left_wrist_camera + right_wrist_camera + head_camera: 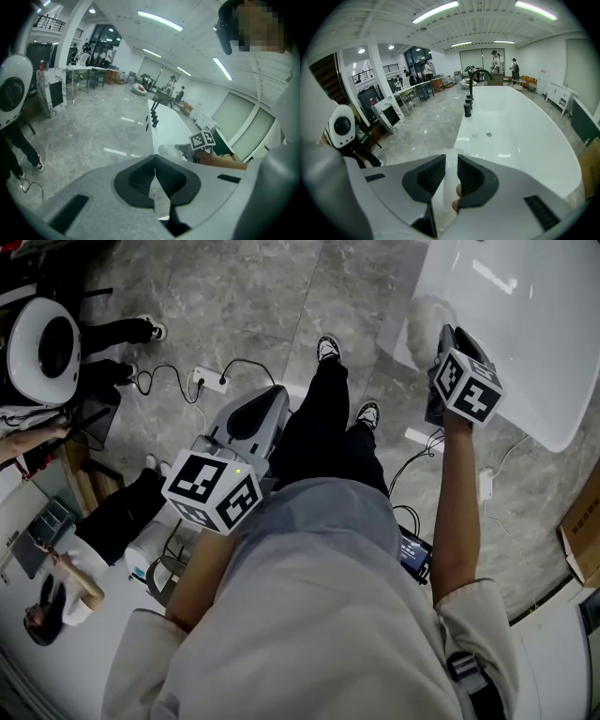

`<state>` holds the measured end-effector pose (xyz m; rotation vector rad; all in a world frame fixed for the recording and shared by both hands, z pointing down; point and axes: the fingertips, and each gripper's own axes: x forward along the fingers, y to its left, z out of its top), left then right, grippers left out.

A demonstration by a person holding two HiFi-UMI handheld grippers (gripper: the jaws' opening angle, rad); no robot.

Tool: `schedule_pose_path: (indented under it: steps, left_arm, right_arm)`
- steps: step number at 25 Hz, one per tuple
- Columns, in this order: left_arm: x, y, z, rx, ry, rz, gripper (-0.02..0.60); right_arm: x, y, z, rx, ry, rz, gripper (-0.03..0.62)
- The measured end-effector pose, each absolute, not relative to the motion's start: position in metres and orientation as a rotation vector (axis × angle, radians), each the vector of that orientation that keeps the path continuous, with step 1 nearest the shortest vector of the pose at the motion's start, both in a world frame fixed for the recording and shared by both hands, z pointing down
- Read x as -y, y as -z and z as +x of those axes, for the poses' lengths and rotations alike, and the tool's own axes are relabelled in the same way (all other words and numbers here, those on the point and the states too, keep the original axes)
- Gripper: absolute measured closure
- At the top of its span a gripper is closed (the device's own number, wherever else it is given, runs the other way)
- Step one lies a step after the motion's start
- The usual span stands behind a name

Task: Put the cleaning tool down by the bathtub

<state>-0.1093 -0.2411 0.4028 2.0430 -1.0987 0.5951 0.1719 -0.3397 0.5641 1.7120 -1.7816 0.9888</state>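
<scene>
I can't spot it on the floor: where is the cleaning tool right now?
Head view, upper right: the cleaning tool is clamped in the right gripper, its fluffy white head by the left edge of the bathtub.

Head view looks steeply down from above the person [319, 596], tub [525, 324] at 1 o'clock. Both gripper views sit close behind their jaws, facing outward; all three share tub and floor [244, 296].
</scene>
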Motion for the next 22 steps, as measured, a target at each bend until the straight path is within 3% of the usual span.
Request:
schedule_pose_path:
  steps: [22]
  left_arm:
    - [0.238,-0.408,-0.131,1.103,-0.602,2.013,0.572]
  right_arm:
    - [0.352,-0.598,0.166,1.743,-1.009,1.790,0.519]
